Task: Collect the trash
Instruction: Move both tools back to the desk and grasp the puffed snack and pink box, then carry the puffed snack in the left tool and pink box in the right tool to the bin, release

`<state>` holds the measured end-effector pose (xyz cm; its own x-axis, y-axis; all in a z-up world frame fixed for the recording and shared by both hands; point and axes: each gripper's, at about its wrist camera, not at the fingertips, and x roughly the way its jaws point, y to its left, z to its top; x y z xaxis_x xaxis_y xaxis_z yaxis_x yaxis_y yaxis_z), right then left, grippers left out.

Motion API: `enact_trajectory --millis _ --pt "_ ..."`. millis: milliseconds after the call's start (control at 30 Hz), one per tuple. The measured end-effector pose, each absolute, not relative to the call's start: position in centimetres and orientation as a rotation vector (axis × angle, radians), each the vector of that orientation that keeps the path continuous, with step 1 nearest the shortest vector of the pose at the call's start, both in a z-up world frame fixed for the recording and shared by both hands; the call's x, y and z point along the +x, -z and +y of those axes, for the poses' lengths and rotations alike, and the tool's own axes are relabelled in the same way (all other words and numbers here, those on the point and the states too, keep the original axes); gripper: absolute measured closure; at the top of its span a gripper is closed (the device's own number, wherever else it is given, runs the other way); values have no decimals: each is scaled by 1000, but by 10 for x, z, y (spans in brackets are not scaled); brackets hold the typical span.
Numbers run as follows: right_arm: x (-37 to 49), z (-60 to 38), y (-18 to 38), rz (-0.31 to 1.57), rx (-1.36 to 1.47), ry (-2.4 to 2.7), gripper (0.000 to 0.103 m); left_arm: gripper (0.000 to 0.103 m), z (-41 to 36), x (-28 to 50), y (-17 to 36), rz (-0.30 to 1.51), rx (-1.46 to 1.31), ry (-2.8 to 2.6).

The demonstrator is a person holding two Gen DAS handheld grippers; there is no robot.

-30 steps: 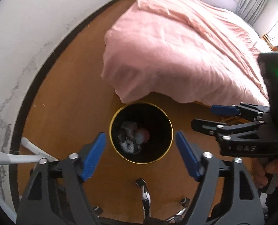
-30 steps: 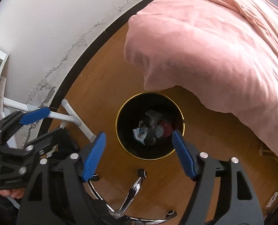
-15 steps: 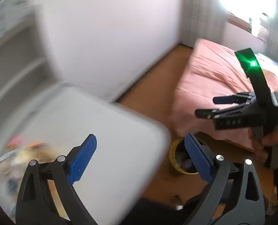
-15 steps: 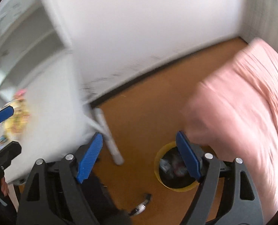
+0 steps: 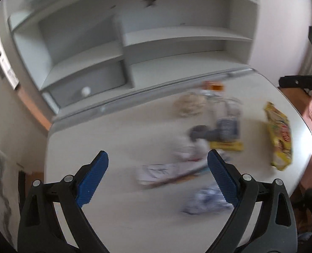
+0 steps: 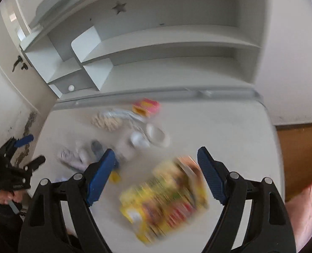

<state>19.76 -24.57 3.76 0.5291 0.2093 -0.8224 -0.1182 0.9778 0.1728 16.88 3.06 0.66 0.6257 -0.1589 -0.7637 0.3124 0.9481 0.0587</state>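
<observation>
Overhead, white shelves [image 6: 156,48], littered desk [image 6: 229,130], yellow wrapper [image 6: 166,196], blurred

Desk: white top [image 5: 118,139], rounded corners, blurred by motion
Shelving: pale grey hutch [image 6: 177,48] behind the desk, small drawer with round knob [image 6: 71,87]
Wall: white [image 6: 293,63], stained low at left
Floor: brown wood [image 6: 299,147]
Door: dark handle [image 6: 19,62], far left

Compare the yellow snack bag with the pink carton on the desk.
The yellow snack bag is the larger and lies flat near the desk's front edge; the pink carton is smaller and sits at the back, by the shelf unit. The bag lies below the open right hand-held gripper; the carton is far from it. Both rest on the white desk, blurred.
</observation>
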Motion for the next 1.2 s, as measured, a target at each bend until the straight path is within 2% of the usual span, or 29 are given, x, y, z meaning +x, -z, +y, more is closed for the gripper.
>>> enact_trajectory --millis 100,233,433,633,700,733,767,800,867,1200 --pt "249 -221 -29 1068 136 -199 25 11 35 189 2 866 172 332" --pt "316 -200 1 1186 167 -128 25 11 3 223 9 868 198 442" --pt "357 -193 38 1298 183 -73 25 11 -53 273 37 910 285 541" --pt "367 -192 57 1337 179 -55 25 12 -71 296 59 953 307 540" --pt "369 -192 60 1338 178 -54 35 24 -72 296 61 960 303 541" --pt "368 -192 61 1338 175 -61 42 47 -73 295 62 971 308 542" --pt "367 -191 61 1338 179 -72 52 60 -72 294 62 982 306 536" --pt "367 -190 61 1341 175 -73 53 77 -70 293 62 993 297 535" --pt "360 -189 54 1320 165 -87 53 82 -63 287 56 994 276 519" --pt "285 -239 -11 1185 186 -92 54 82 -30 219 -7 888 311 412"
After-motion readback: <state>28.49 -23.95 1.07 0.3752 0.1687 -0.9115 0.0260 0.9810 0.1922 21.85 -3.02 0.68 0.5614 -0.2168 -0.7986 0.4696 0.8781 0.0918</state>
